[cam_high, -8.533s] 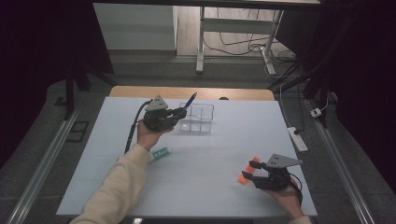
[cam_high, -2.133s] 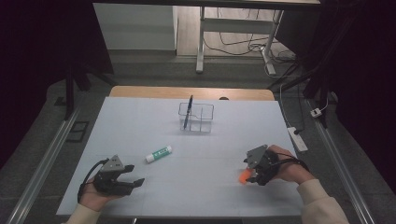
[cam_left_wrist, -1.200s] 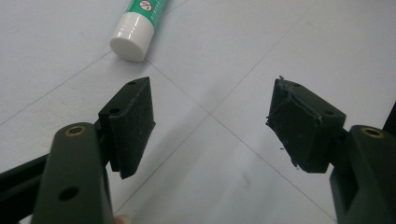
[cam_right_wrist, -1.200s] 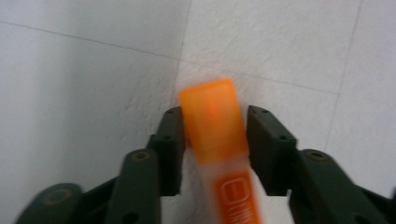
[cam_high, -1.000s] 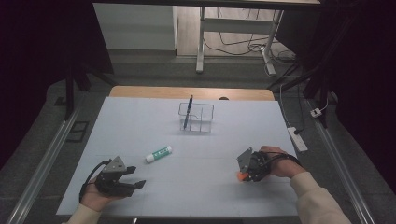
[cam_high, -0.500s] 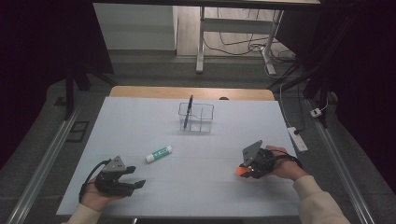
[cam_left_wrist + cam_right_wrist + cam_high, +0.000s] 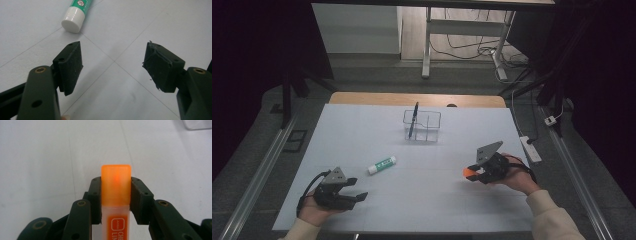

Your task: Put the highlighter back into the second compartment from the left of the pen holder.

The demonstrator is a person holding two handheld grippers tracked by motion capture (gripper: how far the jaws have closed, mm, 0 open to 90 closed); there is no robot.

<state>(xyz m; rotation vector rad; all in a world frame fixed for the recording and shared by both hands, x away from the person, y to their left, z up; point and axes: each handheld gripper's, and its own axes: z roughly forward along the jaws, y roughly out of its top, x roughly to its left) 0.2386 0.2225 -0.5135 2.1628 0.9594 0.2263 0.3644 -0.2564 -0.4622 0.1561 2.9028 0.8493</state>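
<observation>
Orange highlighter (image 7: 116, 195) sits clamped btwn the jaws of the right gripper (image 7: 477, 171), cap end poking out fwd past the pads, near the right side of the white table (image 7: 362, 130). Glue stick (image 7: 381, 165), green label w/ white cap, lies flat near table centre, just ahead of the left gripper (image 7: 113, 67). That gripper's jaws are spread wide w/ nothing btwn them, resting low at the near left edge. Clear organizer box (image 7: 423, 125) stands toward the far side, a dark pen (image 7: 413, 119) upright in its left compartment.
</observation>
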